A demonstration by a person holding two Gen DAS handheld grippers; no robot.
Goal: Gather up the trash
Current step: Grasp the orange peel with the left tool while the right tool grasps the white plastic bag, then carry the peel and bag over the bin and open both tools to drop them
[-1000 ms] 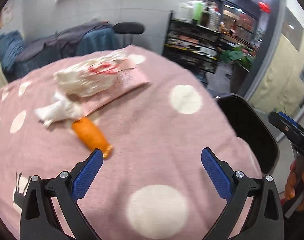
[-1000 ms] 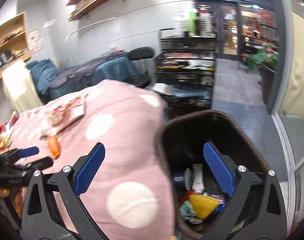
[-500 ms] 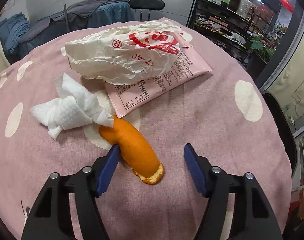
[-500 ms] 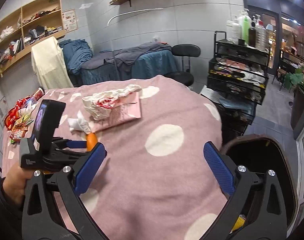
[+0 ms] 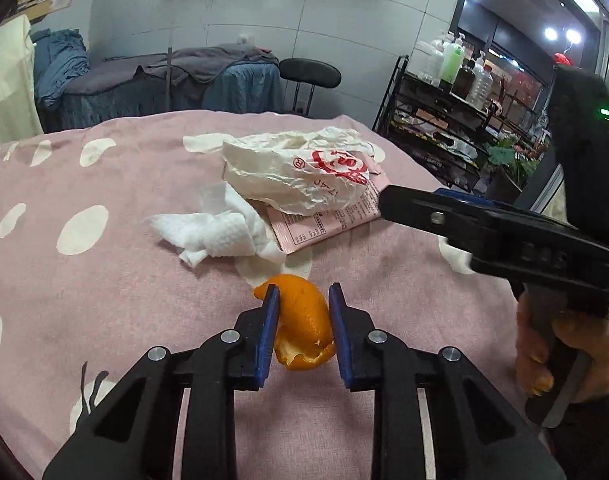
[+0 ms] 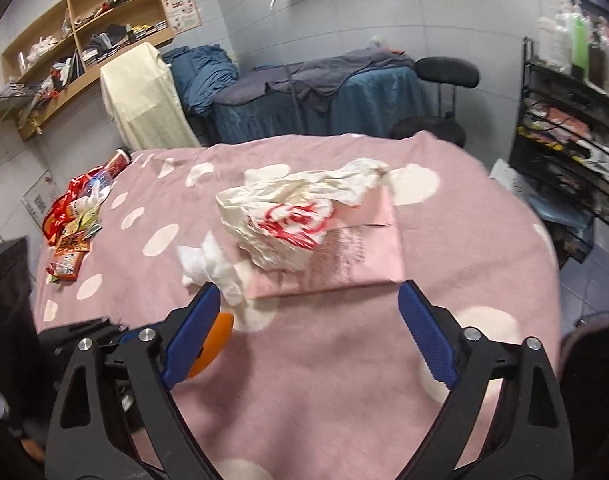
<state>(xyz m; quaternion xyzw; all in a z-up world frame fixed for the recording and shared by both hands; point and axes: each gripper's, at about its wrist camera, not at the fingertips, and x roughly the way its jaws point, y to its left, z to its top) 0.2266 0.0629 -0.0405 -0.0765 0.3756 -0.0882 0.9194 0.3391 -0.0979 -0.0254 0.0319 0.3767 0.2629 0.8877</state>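
Observation:
An orange peel (image 5: 302,320) lies on the pink dotted tablecloth (image 5: 104,280). My left gripper (image 5: 303,300) is closing on it, and both blue pads touch its sides. Behind it lie a crumpled white tissue (image 5: 216,232), a white paper bag with red print (image 5: 300,176) and a pink packet (image 5: 328,220) under the bag. My right gripper (image 6: 308,300) hovers just short of the pink packet (image 6: 356,260) and the bag (image 6: 292,216). Its jaws are wide and closing a little, with nothing between them. The peel (image 6: 218,338) shows behind its left finger.
Red and yellow snack wrappers (image 6: 72,232) lie at the table's far left edge. A dark bin rim (image 6: 592,340) sits off the table's right side. A black rack with bottles (image 5: 444,120) and a black stool (image 5: 310,72) stand beyond the table.
My left gripper moved forward to the peel and its jaws narrowed around it. My right gripper swung from above the bin to over the table, facing the bag and packet.

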